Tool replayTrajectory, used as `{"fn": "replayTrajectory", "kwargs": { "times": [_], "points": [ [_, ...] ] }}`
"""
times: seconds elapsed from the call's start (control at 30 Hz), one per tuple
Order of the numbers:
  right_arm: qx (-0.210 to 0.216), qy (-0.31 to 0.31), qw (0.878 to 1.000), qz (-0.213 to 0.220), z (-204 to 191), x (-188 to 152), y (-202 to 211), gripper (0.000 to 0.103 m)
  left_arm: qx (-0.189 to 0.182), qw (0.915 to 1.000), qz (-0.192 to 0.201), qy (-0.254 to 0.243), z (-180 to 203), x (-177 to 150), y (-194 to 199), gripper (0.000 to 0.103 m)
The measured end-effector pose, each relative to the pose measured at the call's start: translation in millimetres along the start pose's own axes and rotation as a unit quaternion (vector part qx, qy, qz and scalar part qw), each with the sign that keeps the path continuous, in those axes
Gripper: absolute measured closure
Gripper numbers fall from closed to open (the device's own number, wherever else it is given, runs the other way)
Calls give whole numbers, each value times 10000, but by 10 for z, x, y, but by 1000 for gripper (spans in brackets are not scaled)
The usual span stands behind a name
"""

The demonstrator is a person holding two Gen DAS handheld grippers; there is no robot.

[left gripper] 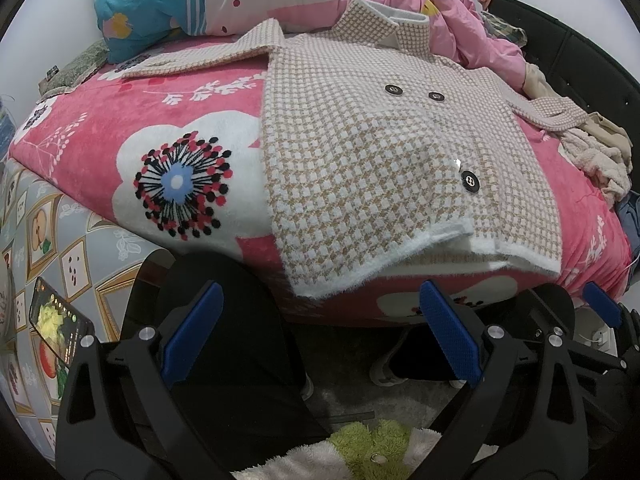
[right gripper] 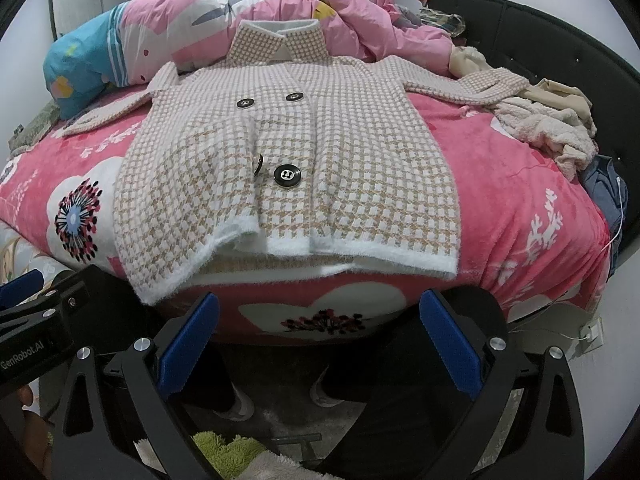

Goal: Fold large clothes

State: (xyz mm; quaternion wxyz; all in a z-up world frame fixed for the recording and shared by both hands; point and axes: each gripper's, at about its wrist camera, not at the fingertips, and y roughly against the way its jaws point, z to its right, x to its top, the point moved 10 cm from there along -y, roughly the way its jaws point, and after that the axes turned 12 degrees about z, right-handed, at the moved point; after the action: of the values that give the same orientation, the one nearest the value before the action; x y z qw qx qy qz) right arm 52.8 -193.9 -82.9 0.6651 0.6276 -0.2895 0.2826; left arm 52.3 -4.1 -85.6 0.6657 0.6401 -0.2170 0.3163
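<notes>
A beige-and-white houndstooth coat (left gripper: 380,152) with black buttons lies face up on the pink floral bed cover (left gripper: 192,128), collar far, fluffy white hem near me, both sleeves spread sideways. It also shows in the right wrist view (right gripper: 320,168). My left gripper (left gripper: 320,336) is open and empty, held below the bed edge just short of the hem. My right gripper (right gripper: 320,340) is open and empty, also below the hem. The right gripper's blue pad (left gripper: 600,304) shows at the right of the left wrist view.
A pink quilt (right gripper: 320,4) and a blue pillow (left gripper: 152,4) are piled behind the collar. Loose clothes (right gripper: 548,128) lie at the bed's right by the black headboard (right gripper: 560,56). A phone (left gripper: 60,328) stands at left. A fuzzy green-and-white rug (left gripper: 360,452) lies below.
</notes>
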Motion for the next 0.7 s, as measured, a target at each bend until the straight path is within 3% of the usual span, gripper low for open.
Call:
{"fn": "replayTrajectory", "kwargs": {
  "times": [0.7],
  "points": [
    [-17, 9, 10000, 59, -4, 67, 3, 5, 20, 10000, 10, 3, -22, 16, 20, 8]
  ]
}}
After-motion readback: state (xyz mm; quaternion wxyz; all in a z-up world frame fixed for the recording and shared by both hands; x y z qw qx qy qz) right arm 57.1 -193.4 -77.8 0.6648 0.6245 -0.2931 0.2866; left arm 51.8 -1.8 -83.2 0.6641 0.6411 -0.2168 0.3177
